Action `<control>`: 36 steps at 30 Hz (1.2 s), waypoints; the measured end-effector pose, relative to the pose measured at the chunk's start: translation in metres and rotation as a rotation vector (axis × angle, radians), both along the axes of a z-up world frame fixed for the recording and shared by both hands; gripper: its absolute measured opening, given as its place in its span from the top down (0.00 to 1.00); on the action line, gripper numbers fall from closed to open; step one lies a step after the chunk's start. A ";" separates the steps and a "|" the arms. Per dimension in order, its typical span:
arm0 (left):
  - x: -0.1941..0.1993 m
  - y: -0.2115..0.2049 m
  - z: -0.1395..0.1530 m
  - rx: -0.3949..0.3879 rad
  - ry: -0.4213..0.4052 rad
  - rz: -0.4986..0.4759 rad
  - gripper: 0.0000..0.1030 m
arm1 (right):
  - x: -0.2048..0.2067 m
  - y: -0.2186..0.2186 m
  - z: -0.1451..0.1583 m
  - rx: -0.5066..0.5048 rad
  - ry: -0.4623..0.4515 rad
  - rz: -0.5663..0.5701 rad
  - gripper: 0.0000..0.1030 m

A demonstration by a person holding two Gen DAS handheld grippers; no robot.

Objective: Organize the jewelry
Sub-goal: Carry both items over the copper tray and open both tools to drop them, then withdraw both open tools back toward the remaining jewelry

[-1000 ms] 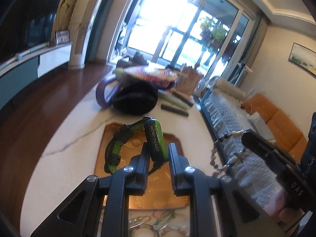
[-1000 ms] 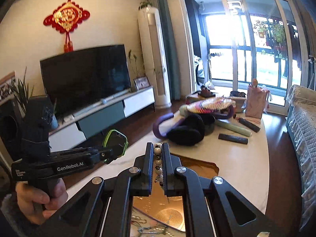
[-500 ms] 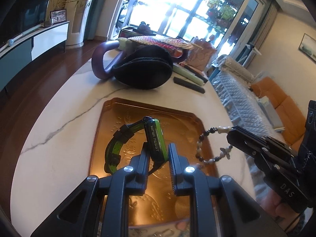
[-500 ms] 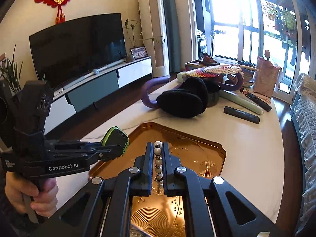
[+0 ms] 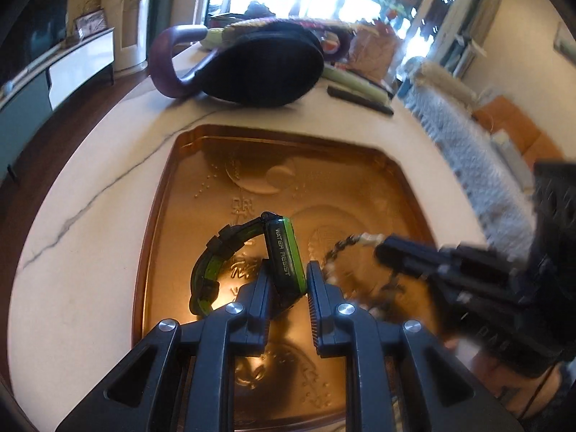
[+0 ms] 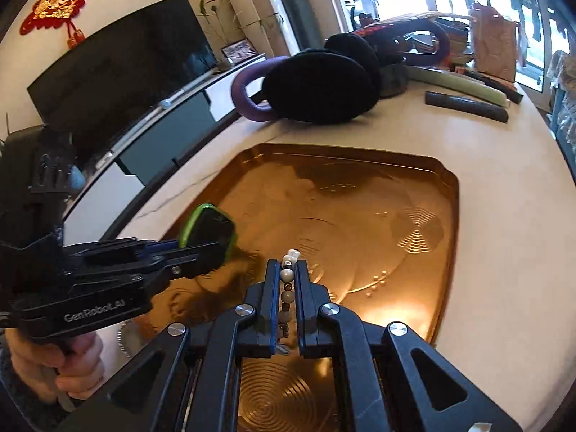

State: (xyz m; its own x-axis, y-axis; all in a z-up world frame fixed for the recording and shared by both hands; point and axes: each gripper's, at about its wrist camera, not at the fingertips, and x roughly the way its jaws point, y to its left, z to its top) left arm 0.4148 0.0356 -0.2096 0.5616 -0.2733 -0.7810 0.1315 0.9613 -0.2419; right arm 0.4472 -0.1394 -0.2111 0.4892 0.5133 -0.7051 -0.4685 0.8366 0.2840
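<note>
My left gripper (image 5: 287,280) is shut on a black and green watch (image 5: 282,252), held by its case just above the copper tray (image 5: 172,187); its strap (image 5: 208,270) hangs to the left. My right gripper (image 6: 287,280) is shut on a beaded bracelet (image 6: 287,288) of pale and dark beads, low over the same tray (image 6: 451,216). In the left wrist view the bracelet (image 5: 342,248) hangs blurred from the right gripper (image 5: 387,252). In the right wrist view the left gripper (image 6: 216,243) holds the watch (image 6: 205,226) over the tray's left side.
The tray lies on a white marble table (image 5: 79,244). Behind it lie black earmuffs (image 6: 320,86), a purple ring-shaped object (image 6: 248,86), a dark remote (image 6: 466,106), a pale green stick (image 6: 460,84) and a pink bag (image 6: 496,50). A TV (image 6: 118,68) stands left.
Both grippers have dropped lower and moved forward over the tray, still holding the watch and the bracelet. The bracelet now hangs closer to the watch.
</note>
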 end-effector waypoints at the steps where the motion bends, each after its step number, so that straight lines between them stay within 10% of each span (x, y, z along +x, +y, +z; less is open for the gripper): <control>1: 0.000 -0.001 0.000 0.013 -0.004 0.000 0.82 | -0.001 -0.002 0.001 0.005 -0.008 -0.009 0.93; 5: -0.001 0.003 0.002 -0.023 0.015 0.021 0.77 | 0.003 -0.023 -0.003 0.062 0.055 -0.104 0.66; 7: -0.002 0.003 0.007 -0.042 0.033 0.023 0.58 | 0.002 -0.033 -0.010 0.038 0.075 -0.149 0.54; 13: -0.019 -0.012 0.024 -0.021 -0.001 -0.016 0.49 | -0.001 -0.056 -0.014 -0.002 0.078 -0.239 0.83; 25: -0.074 -0.016 0.061 0.109 -0.058 -0.055 0.43 | -0.027 -0.076 -0.019 -0.087 0.062 -0.346 0.82; 36: -0.037 0.028 0.000 0.229 0.045 0.065 0.41 | -0.066 -0.079 -0.017 -0.113 0.047 -0.419 0.80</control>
State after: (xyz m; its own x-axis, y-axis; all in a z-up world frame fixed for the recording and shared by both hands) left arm 0.3773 0.0641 -0.2098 0.5352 -0.0506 -0.8432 0.0611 0.9979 -0.0210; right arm 0.3807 -0.2183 -0.2282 0.6052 0.1957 -0.7717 -0.0705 0.9787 0.1929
